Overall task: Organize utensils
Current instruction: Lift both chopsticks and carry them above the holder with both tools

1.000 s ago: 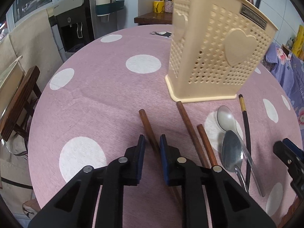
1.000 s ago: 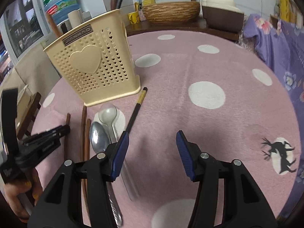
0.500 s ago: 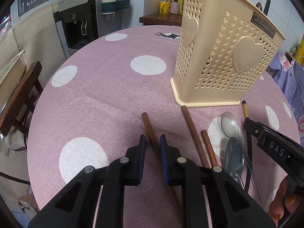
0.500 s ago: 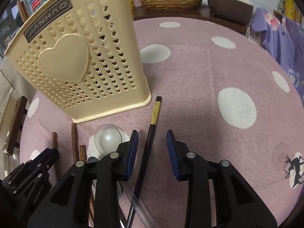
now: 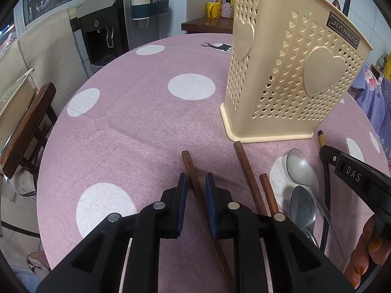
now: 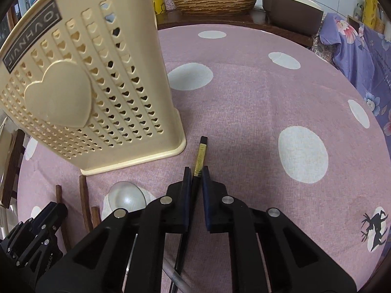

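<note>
both grippers (image 5: 196,183) (image 6: 194,173) clamp chopsticks (image 5: 193,171) (image 6: 200,153).

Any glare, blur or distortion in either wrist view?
Left wrist view: sharp, fisheye bends the table edge, soft sheen on the spoons. Right wrist view: sharp, holder leans from distortion, faint glare on a spoon bowl; corners dark in both.

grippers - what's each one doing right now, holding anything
Left gripper: shut on the brown wooden chopstick, which lies on the table.
Right gripper: shut on the black chopstick with the gold band, also on the table.
</note>
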The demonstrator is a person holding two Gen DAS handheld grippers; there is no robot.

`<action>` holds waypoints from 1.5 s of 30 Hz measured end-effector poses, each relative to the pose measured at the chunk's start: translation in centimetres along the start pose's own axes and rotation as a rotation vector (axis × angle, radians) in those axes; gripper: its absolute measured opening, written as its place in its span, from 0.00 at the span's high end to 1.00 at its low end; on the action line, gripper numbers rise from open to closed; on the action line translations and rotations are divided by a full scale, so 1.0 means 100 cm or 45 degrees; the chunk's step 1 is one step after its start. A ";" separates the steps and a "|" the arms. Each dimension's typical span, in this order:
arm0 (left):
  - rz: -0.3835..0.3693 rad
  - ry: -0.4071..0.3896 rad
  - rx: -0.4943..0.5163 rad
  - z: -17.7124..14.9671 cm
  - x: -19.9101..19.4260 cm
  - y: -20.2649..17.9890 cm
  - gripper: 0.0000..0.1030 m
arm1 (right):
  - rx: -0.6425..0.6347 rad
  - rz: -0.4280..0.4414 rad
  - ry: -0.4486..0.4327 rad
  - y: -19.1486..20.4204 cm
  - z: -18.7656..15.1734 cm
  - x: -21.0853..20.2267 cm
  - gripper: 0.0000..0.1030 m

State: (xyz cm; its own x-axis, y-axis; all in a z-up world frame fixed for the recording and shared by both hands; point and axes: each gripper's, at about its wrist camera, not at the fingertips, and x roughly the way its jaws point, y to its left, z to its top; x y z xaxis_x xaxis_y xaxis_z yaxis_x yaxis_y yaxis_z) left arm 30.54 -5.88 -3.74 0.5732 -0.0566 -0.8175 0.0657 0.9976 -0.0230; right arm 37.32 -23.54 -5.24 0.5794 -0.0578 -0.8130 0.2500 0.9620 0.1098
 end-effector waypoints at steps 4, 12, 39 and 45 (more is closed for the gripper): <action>0.000 0.003 -0.016 0.001 0.000 0.000 0.85 | 0.015 0.008 -0.003 -0.002 0.000 0.000 0.91; -0.017 -0.001 -0.069 0.001 0.000 0.006 0.90 | 0.078 0.059 -0.031 -0.015 0.001 -0.001 0.91; -0.199 -0.275 -0.144 0.011 -0.080 0.019 0.92 | 0.041 0.148 -0.485 -0.055 -0.018 -0.154 0.93; -0.259 -0.367 -0.123 0.010 -0.112 0.022 0.92 | 0.006 0.233 -0.528 -0.058 -0.026 -0.186 0.93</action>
State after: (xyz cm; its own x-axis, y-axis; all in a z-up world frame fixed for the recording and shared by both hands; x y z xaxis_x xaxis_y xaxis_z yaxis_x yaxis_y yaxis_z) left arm 25.12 -3.07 5.95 0.7640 -0.2494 -0.5950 0.1322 0.9632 -0.2340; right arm 23.10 -27.32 7.74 0.8761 0.0102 -0.4819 0.1174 0.9651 0.2339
